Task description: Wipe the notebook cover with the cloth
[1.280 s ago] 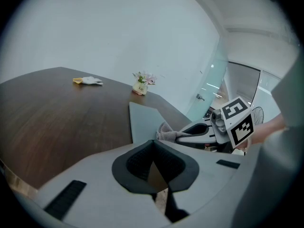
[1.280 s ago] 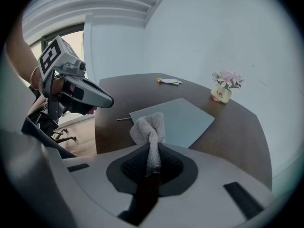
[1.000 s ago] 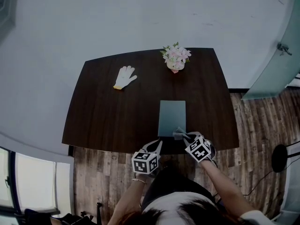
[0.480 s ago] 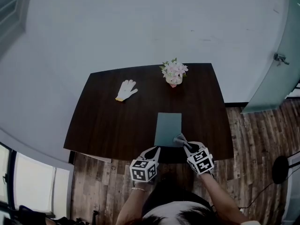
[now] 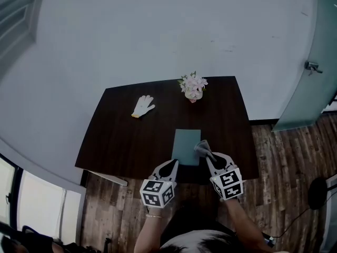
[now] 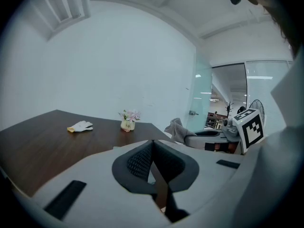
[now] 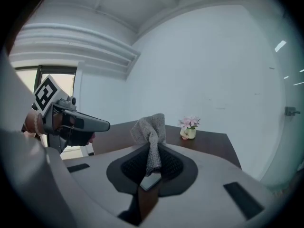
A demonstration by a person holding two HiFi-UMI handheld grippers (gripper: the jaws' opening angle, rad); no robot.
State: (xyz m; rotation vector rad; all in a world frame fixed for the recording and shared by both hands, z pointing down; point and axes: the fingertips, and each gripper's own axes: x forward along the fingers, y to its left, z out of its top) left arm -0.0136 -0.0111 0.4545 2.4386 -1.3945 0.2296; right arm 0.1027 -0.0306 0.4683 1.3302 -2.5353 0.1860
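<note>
A grey-green notebook (image 5: 186, 146) lies flat near the front edge of the dark wooden table (image 5: 126, 136). My right gripper (image 5: 209, 158) is shut on a grey cloth (image 5: 202, 148), which hangs over the notebook's right front corner. In the right gripper view the cloth (image 7: 150, 136) sticks up from between the closed jaws. My left gripper (image 5: 172, 166) sits at the table's front edge, just left of the notebook, jaws closed on nothing. The left gripper view shows the cloth (image 6: 175, 128) and the right gripper off to its right.
A small pot of pink flowers (image 5: 193, 87) stands at the back of the table. A white glove (image 5: 142, 106) lies at the back left. A glass door (image 5: 310, 67) with a handle is on the right, above wooden flooring.
The head view has shifted, so the table sits lower in frame. My right gripper has carried the cloth forward and up over the notebook's right front corner. The left gripper stays at the table edge.
</note>
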